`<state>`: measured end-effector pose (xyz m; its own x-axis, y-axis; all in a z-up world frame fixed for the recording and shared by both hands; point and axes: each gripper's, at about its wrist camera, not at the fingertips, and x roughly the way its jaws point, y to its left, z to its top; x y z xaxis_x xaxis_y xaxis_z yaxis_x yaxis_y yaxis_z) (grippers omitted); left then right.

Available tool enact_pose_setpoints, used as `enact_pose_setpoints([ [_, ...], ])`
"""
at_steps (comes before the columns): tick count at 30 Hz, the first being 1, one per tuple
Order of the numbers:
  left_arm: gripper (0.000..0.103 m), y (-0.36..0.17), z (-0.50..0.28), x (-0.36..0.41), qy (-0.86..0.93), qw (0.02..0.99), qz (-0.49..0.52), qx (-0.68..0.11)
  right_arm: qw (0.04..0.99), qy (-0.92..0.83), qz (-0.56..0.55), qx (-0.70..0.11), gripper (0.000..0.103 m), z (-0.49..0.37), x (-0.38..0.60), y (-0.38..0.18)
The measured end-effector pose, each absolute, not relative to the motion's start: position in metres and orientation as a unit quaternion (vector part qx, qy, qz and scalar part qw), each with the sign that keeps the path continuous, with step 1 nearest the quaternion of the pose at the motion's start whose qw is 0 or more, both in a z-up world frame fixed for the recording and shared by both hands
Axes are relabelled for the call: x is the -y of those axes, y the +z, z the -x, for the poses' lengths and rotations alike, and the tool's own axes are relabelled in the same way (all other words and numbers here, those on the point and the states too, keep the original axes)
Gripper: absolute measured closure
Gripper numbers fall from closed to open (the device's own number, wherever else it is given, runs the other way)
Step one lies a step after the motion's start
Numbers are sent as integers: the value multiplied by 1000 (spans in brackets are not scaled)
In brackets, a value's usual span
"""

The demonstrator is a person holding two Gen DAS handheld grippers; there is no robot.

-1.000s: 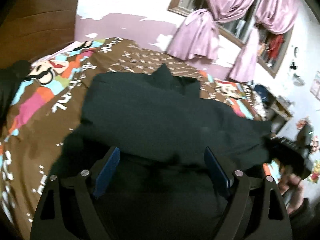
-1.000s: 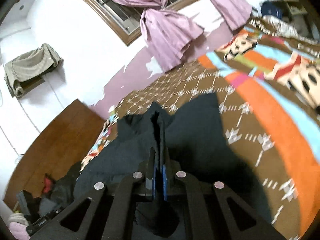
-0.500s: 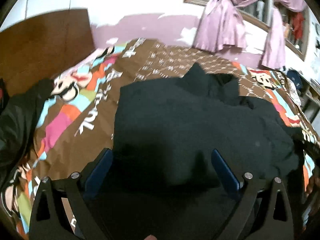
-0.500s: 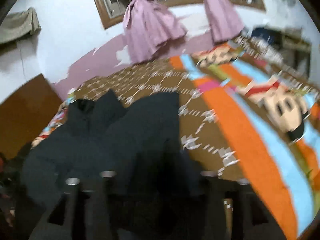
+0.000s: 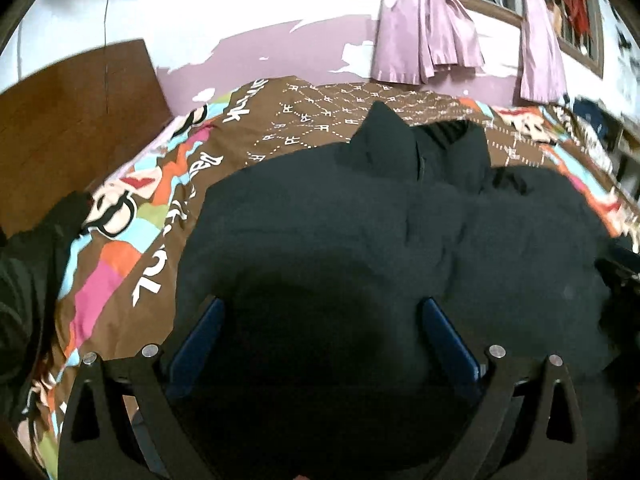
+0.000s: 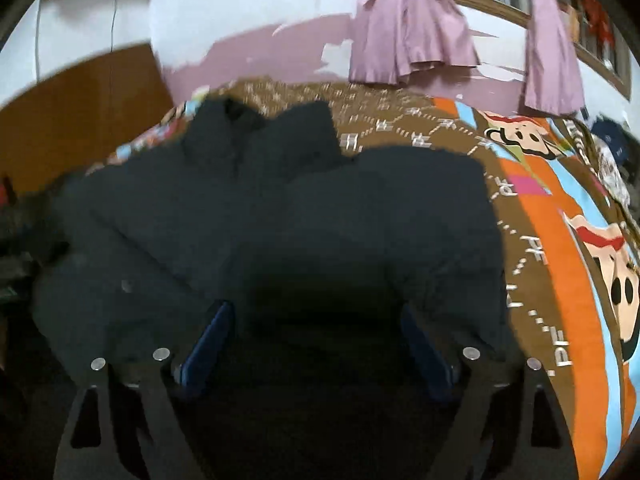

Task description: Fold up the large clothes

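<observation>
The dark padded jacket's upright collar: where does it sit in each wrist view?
Left wrist: the dark padded jacket's collar sits upper centre, right of middle.
Right wrist: the collar sits upper left of centre.
Shared landmark: knotted pink curtain above the bed.

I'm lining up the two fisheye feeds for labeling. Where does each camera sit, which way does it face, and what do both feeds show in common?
Left wrist: on the left gripper, looking forward over the black garment toward the curtained window wall; its own fingers, spread open, show.
Right wrist: on the right gripper, facing the same wall from further right; its own open fingers show.
Shared: the black garment, bedspread, purple curtains, wooden headboard.
</observation>
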<state>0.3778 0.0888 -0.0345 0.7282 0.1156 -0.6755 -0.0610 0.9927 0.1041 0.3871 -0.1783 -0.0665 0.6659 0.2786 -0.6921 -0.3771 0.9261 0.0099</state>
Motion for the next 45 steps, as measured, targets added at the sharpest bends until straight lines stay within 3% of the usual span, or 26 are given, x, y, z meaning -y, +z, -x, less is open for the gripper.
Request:
enact_pose_setpoints([
  [8, 1, -59, -394, -92, 51, 915, -47, -398, 902, 172, 93, -384, 17, -397, 174, -82],
  [28, 1, -68, -392, -88, 65, 920, -73, -380, 909, 175, 88, -368, 16, -390, 175, -79],
  [37, 1, -66, -393, -87, 61, 919, -65, -383, 896, 226, 53, -380, 3, -395, 181, -74],
  [45, 1, -53, -394, -93, 34, 913, -29, -405, 898, 225, 9, -379, 3, -385, 190, -55],
])
